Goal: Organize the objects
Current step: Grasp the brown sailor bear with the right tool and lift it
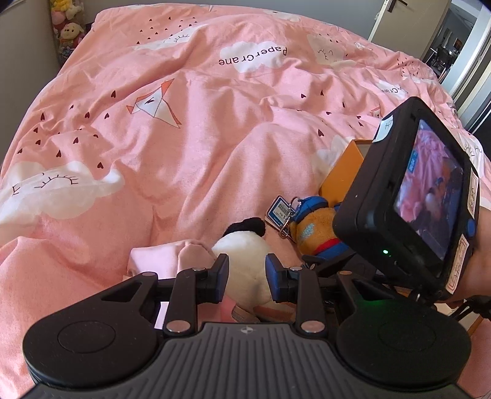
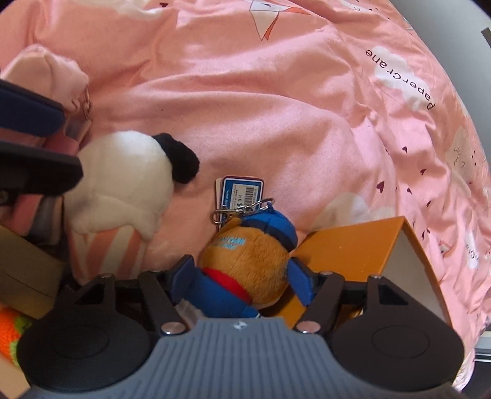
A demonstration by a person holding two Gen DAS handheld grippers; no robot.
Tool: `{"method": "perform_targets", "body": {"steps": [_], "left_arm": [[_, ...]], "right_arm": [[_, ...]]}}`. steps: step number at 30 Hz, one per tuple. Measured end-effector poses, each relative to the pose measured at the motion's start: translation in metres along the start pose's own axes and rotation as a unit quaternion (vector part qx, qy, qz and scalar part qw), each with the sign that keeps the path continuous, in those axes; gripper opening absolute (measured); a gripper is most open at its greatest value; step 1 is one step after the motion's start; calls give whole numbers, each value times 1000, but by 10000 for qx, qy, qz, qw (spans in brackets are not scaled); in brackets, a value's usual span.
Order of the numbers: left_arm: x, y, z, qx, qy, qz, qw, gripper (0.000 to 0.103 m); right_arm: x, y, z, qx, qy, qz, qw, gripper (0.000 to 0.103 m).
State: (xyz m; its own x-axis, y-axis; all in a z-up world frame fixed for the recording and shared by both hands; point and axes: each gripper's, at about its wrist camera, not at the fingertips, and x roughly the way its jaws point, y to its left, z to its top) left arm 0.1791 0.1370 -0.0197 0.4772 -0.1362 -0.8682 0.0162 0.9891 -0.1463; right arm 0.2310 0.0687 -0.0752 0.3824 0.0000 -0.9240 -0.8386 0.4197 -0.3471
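A white plush toy (image 1: 245,248) with a black ear lies on the pink duvet (image 1: 184,138). My left gripper (image 1: 247,273) is shut on its body, one pad on each side. Beside it lies a brown plush bear (image 2: 245,261) in a blue cap, with a keyring and a blue price tag (image 2: 242,190). The bear sits between the fingers of my right gripper (image 2: 242,279), which is open, the pads close alongside without squeezing it. The bear leans against an open orange box (image 2: 353,254). In the left wrist view the right gripper's camera housing (image 1: 408,196) hides part of the box (image 1: 340,175).
A pale pink cloth item (image 1: 159,254) lies left of the white plush. A cardboard box (image 2: 24,276) and an orange-green knitted thing (image 2: 12,331) are at the near left. Stuffed toys (image 1: 67,27) stand beyond the bed's far left corner, a doorway (image 1: 445,46) at far right.
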Motion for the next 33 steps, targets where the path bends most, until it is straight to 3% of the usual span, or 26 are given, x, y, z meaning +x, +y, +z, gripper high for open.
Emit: {"method": "perform_targets", "body": {"steps": [5,7,11,14,19,28,31,33], "left_arm": [[5,1,-4,26,55,0,10000,34],[6,-1,-6,46,72,8,10000,34],[6,-4,-6,59,127,51,9999,35],[6,-5,-4,-45,173,64,9998,40],[7,-11,1,-234,245,79,9994,60],[33,-25,14,-566,730,383,9950,62],[50,-28,17,-662,941,533,9919,62],[60,-32,20,-658,1059,684,9898,70]], "right_arm": [[6,5,-2,-289,32,-196,9994,68],[7,6,-3,-336,-60,-343,9988,58],[-3,0,-10,-270,-297,-214,9990,46],[-16,-5,-17,-168,-481,-12,9987,45],[-52,-15,-34,143,-1008,230,9945,45],[-132,-55,-74,753,-2097,12,9749,45],[-144,-70,-93,938,-2195,-77,9711,45],[-142,-80,-106,1093,-2159,-119,9702,46]]}}
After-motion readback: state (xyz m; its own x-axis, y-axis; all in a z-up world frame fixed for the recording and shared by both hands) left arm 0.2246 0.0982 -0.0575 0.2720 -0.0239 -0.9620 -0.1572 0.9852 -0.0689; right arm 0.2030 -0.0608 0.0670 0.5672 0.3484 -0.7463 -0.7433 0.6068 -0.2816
